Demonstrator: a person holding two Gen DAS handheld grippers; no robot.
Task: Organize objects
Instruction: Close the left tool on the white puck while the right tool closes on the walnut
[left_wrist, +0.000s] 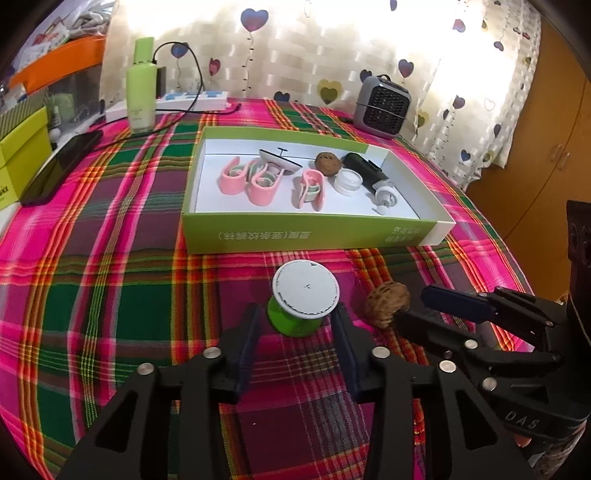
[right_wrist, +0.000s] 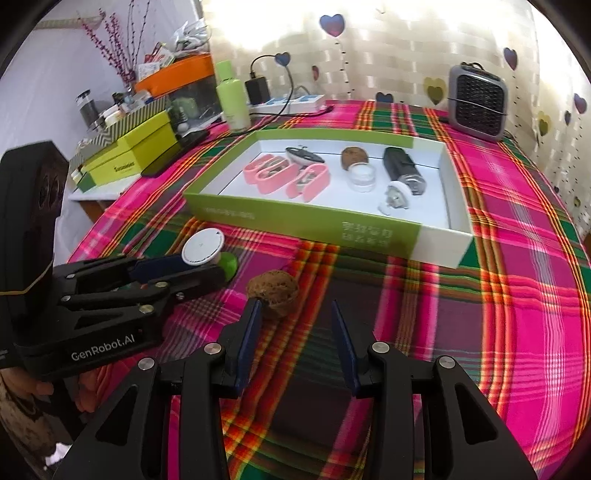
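Both grippers sit parted over the plaid cloth (left_wrist: 110, 258). My left gripper (left_wrist: 295, 325) brackets the green spool (left_wrist: 291, 317) with its flat white round top; whether the fingers touch it, I cannot tell. My right gripper (right_wrist: 295, 317) is spread wide, its left finger just beside the wrinkled brown walnut (right_wrist: 273, 291). Behind lies the green cardboard box (right_wrist: 306, 218) holding pink clips (right_wrist: 280, 177). I read "GenRobot.AI" on the left gripper's body.
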